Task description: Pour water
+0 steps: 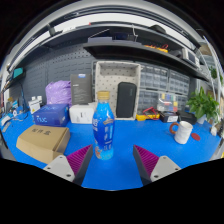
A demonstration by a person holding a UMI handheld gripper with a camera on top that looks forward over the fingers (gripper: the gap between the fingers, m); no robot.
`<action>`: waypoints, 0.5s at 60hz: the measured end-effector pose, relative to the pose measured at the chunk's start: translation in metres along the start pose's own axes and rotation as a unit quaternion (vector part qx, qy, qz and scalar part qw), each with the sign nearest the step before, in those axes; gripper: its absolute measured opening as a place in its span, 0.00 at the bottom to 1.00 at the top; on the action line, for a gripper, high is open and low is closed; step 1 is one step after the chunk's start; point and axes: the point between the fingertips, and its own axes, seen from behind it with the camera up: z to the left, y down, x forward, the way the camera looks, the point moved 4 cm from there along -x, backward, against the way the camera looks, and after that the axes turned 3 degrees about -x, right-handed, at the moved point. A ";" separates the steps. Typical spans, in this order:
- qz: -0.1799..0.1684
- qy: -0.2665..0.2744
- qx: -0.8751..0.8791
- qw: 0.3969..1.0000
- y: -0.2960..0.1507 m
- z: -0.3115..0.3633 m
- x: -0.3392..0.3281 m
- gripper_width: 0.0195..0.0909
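Gripper (108, 163) spread wide over the blue tabletop (120, 175), magenta pads (78, 157) ridged and rubbery on the inner faces, nothing held between them. Just ahead of the fingers, standing upright on its own and nearer the left finger than the right: a clear plastic water bottle (103, 125), yellow cap still on, blue printed label wrapped round a smooth cylindrical body. By that evidence, pouring not yet begun: bottle ungrasped, cap apparently unopened, and grasp, carry and tilt all still to come. Off to the right and well apart from the bottle, a white mug (183, 131) with a handle, glossy and probably ceramic, the likeliest vessel for the water, though contents not visible. To the left of the bottle, a brown cardboard box (42, 142), matte and flat-sided, lying near the left finger. Beyond it, a dark blue carton (50, 115) and a purple soft-looking pack (59, 93). Farther back, a white crate-like container (117, 88) and a black rounded-corner slab (126, 100) leaning against a dark slatted wall. At the far right, green leaves of a potted plant (205, 104).
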 end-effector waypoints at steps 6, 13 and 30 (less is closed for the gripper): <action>-0.013 0.001 0.004 1.000 -0.010 0.017 0.028 0.89; -0.033 0.005 0.000 0.999 -0.026 0.020 0.060 0.89; -0.081 -0.004 -0.030 0.996 -0.041 0.027 0.106 0.69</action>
